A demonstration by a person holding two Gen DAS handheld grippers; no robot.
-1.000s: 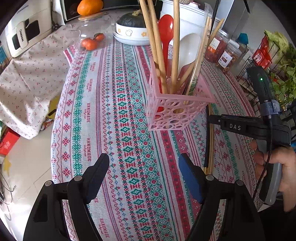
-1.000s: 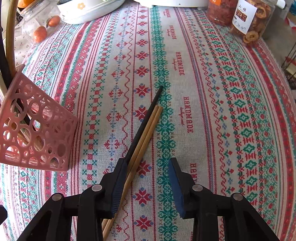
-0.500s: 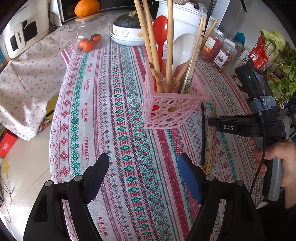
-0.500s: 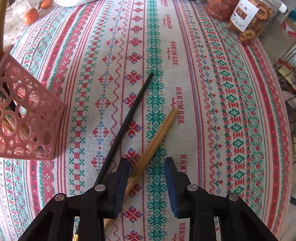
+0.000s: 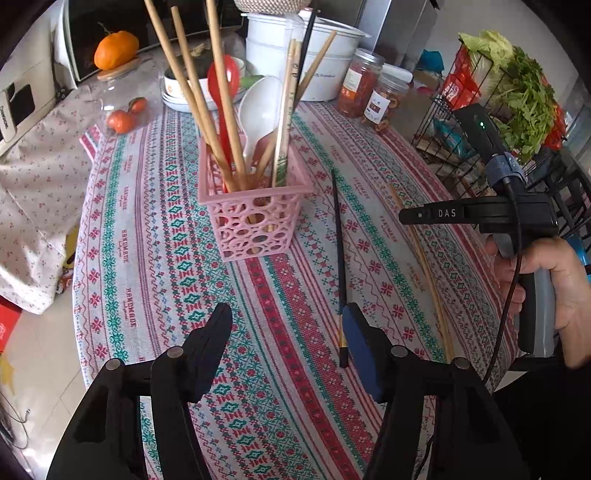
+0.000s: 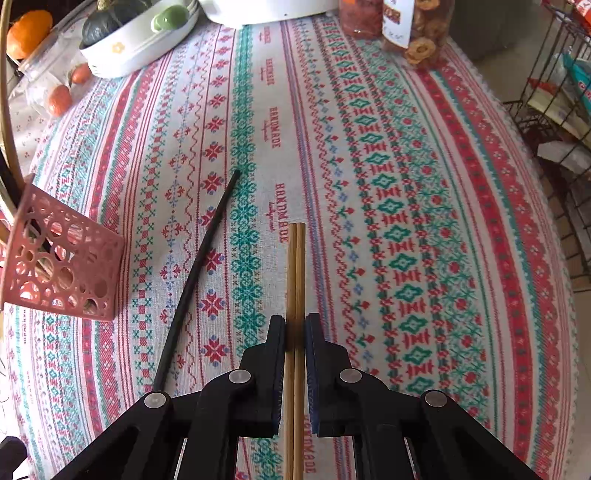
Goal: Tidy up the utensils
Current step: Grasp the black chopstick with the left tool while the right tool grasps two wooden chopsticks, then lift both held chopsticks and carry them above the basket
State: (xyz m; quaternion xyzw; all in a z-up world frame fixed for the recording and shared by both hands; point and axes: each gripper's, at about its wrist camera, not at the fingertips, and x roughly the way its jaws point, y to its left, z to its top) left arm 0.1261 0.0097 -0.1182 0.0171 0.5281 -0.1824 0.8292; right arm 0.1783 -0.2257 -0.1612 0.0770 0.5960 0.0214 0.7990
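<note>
The work surface is a table covered with a woven cloth in red, green and white bands, printed with the word HANDMADE; around its far edge stand a white pot, two jars of dried fruit, a bowl holding a dark squash and a glass jar with small oranges, and a wire rack of greens stands off the table on the right side. The pink basket stands upright on the cloth and already holds several bamboo chopsticks, a red spoon, a white spoon and one dark stick, so most of the sorting appears done. Two items remain outside it: the black chopstick, lying flat on the cloth just beside the basket, and the bamboo chopstick pair. The right gripper is clenched on that pair, both sticks side by side and pointing forward between the pads; whether the far tips touch the cloth cannot be told. The left gripper is released, jaws wide apart and carrying nothing, above the near cloth, with the end of the black chopstick close to its right finger. Judged from this, the remaining steps are to place the pair in the basket, then the black chopstick.
</note>
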